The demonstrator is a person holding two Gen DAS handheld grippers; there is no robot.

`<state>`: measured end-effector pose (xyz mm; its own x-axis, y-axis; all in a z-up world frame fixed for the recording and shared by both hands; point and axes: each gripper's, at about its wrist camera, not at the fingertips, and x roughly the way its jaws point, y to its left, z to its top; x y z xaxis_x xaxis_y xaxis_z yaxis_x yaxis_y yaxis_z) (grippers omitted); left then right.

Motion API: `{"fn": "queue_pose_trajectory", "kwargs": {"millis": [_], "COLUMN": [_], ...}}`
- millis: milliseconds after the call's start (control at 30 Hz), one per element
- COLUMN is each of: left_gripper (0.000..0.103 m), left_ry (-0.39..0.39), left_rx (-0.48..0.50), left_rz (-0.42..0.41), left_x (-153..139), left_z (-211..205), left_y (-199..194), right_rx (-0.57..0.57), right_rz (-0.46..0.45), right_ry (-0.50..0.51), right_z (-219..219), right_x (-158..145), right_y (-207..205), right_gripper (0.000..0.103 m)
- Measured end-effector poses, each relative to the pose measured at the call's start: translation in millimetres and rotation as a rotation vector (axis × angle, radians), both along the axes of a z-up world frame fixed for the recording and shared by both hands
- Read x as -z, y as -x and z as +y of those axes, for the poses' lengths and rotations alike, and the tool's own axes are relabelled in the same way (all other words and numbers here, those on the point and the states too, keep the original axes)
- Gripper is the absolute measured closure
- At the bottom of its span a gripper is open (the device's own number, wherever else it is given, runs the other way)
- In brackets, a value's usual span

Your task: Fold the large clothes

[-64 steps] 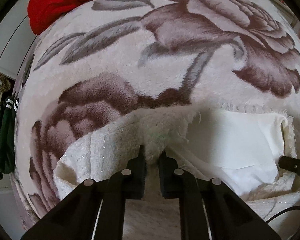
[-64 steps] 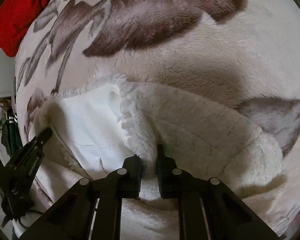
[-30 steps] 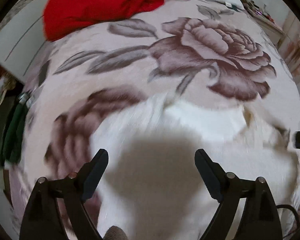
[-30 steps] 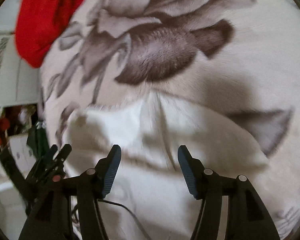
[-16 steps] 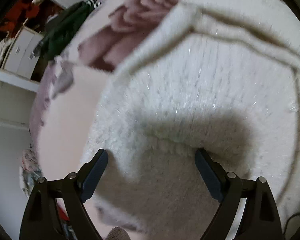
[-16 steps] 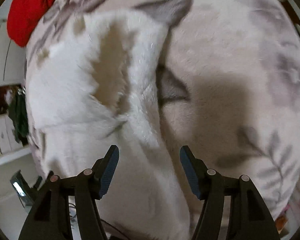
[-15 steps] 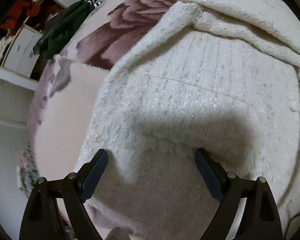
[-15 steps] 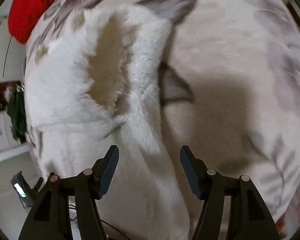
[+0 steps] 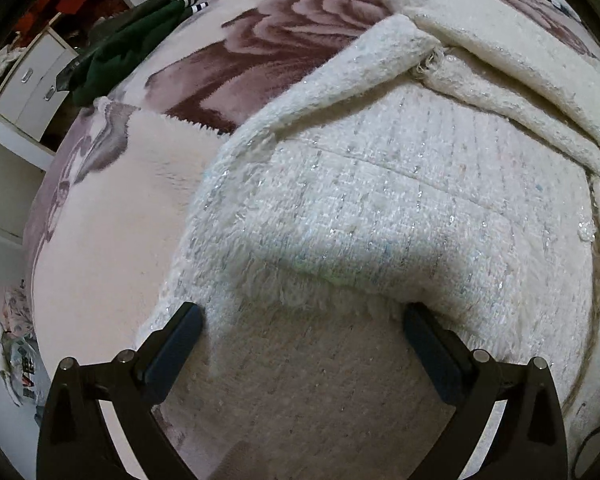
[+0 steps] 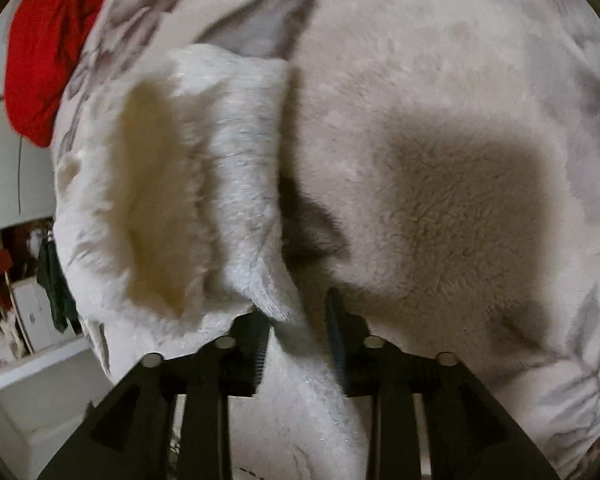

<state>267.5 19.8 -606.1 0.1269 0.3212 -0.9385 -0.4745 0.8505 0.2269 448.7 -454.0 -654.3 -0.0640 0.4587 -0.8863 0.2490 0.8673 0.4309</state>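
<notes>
Fluffy and limp, the white knit garment (image 9: pixel 380 208) sprawls across the floral blanket (image 10: pixel 440 128), likely bulky yet yielding, best pinched at a hem edge: left gripper (image 9: pixel 302 334) gapes wide over it, right gripper (image 10: pixel 298 338) nips a fold.

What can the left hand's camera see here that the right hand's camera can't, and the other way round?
Only the left wrist view shows the left gripper, open over the white knit garment, with no fabric between its fingers, and white drawers.

Only the right wrist view shows the right gripper closed on a fold of the garment, plus a large heap of red cloth.

Both show the garment, the floral blanket and dark green clothing at the side.
</notes>
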Motion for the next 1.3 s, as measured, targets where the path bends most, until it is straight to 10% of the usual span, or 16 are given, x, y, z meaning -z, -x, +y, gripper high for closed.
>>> {"fn": "queue_pose_trajectory", "kwargs": {"millis": [100, 300, 367, 533, 700, 933, 1300], "left_gripper": [0.000, 0.000, 0.000, 0.000, 0.000, 0.000, 0.000], "left_ry": [0.004, -0.006, -0.005, 0.001, -0.001, 0.092, 0.228], "left_rx": [0.037, 0.088, 0.120, 0.232, 0.380, 0.580, 0.397], "left_rz": [-0.011, -0.007, -0.034, -0.074, -0.047, -0.003, 0.155], "left_x": [-3, -36, -60, -99, -100, -87, -47], "left_z": [1, -1, -6, -46, -106, -235, -362], "left_y": [2, 11, 18, 31, 35, 47, 18], "right_rx": [-0.092, 0.065, -0.035, -0.220, -0.299, 0.100, -0.119], "right_rz": [-0.016, 0.018, 0.049, 0.080, 0.223, 0.215, 0.130], "right_ry": [0.093, 0.071, 0.158, 0.252, 0.324, 0.050, 0.285], "right_z": [17, -9, 0, 14, 10, -83, -160], "right_x": [12, 24, 2, -57, -17, -23, -62], "right_y": [-9, -4, 7, 86, 175, 235, 216], "right_gripper": [0.075, 0.079, 0.064, 0.051, 0.051, 0.042, 0.022]}}
